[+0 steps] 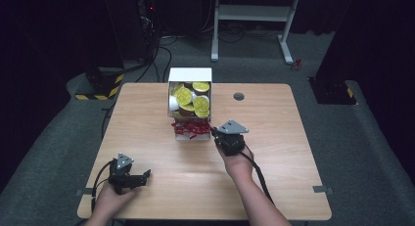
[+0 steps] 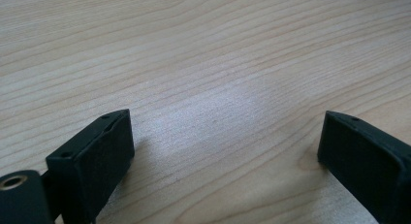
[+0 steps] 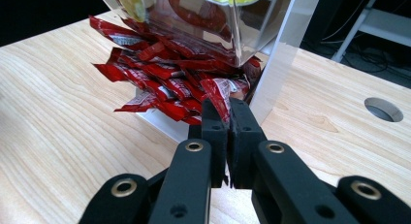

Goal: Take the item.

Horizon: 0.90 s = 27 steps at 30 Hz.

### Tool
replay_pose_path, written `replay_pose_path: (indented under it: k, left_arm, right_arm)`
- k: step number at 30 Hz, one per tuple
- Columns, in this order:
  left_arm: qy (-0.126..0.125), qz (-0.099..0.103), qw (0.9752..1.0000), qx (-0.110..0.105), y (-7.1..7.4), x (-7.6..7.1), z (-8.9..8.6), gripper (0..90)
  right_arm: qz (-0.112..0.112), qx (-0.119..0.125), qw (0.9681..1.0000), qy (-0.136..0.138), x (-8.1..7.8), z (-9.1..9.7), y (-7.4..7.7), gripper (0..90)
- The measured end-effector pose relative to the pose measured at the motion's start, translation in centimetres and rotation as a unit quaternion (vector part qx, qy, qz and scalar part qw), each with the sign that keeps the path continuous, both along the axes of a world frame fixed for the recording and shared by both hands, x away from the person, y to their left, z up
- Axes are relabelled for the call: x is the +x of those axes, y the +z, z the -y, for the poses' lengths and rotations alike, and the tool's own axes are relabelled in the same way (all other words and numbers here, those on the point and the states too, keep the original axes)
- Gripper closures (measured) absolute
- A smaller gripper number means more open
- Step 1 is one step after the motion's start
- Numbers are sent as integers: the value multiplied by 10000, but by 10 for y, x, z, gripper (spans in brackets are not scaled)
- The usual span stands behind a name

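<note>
1. One red packet (image 3: 220,95) is pinched between the jaws of the right gripper (image 3: 227,118), which stand almost fully closed with only the thin foil edge between the pads. It sticks up and forward from the fingertips, and its far end lies against the heap just ahead.
2. Just beyond the right gripper's tips lies that heap of red packets (image 3: 155,73), spilling out of the bottom shelf of a white box (image 3: 286,54) toward the gripper and to its left. In the high view the heap (image 1: 191,128) sits at the near edge of the box (image 1: 190,74), directly to the left of the right gripper (image 1: 215,133).
3. Above the packets, farther ahead of the gripper, the box's upper compartment holds round cups with yellow lids (image 1: 188,96), stacked close together behind a clear front wall (image 3: 218,25).
4. Off to the gripper's right, well clear of the box, a round hole (image 3: 383,109) is cut into the wooden table (image 3: 58,127).
5. The person's right hand (image 1: 238,162) grips the tool from behind, its cable (image 1: 259,174) trailing back along the forearm.
6. Well apart from all this, near the person's edge of the table, the left gripper (image 1: 145,176) rests low over bare wood (image 2: 208,64); its jaws stand wide apart with nothing between them.
</note>
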<state>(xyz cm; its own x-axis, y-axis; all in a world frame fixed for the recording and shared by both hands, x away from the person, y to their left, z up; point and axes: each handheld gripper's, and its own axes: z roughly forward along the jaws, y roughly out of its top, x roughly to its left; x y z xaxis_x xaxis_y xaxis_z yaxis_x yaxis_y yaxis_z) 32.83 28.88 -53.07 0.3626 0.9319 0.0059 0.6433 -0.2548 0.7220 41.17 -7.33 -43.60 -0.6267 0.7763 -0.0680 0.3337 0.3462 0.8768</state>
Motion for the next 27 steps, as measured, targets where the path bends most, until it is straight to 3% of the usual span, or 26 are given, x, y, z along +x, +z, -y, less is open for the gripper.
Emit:
replay_pose_path:
  k: [27]
  left_arm:
    - [1, -3, 10000, 0, 0, 0, 0, 62]
  right_arm:
    - [225, 297, 9993, 86, -30, 17, 6, 881]
